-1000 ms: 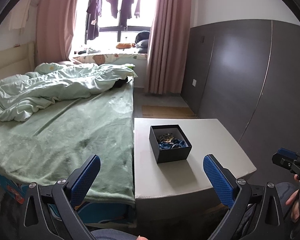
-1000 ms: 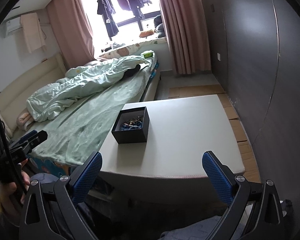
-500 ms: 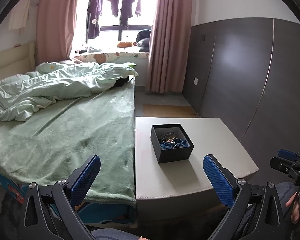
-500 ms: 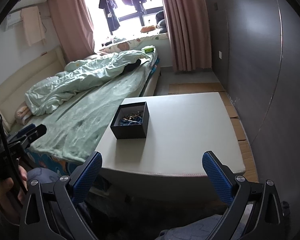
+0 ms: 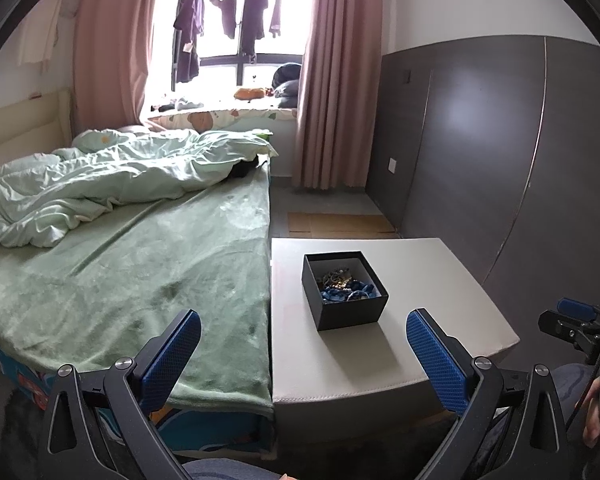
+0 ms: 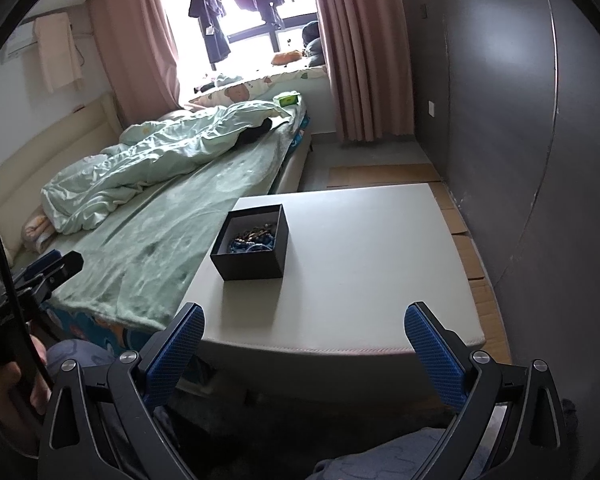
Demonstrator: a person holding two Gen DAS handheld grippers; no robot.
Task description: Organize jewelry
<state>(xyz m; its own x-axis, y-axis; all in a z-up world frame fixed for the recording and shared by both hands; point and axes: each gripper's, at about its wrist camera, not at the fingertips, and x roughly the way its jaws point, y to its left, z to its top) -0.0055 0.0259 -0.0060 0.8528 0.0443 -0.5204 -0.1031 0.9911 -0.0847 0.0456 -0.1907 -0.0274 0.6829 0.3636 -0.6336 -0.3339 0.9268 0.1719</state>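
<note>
A black open-topped box [image 5: 346, 306] [image 6: 256, 264] stands on a low grey-white table [image 5: 332, 364] [image 6: 360, 256], toward its left side. Inside lies a tangle of jewelry [image 5: 342, 282] [image 6: 256, 238]: blue beads and gold-brown pieces. My left gripper [image 5: 304, 356] is open, held back from the table's near edge, with nothing between its blue pads. My right gripper [image 6: 304, 348] is open too, near the front edge and empty. Each gripper shows at the side of the other's view: the right gripper [image 5: 572, 320], the left gripper [image 6: 52, 266].
A bed with a green blanket [image 5: 120, 280] [image 6: 160, 232] and a rumpled pale duvet [image 5: 100, 184] butts against the table's left side. A dark grey wall panel [image 5: 500, 160] [image 6: 520, 140] runs along the right. Cardboard sheets [image 6: 384, 174] lie on the floor beyond the table.
Both views have shifted slightly; the box and table sit a little farther along in the frames. Both grippers stay open and empty. The box has not moved on the table.
</note>
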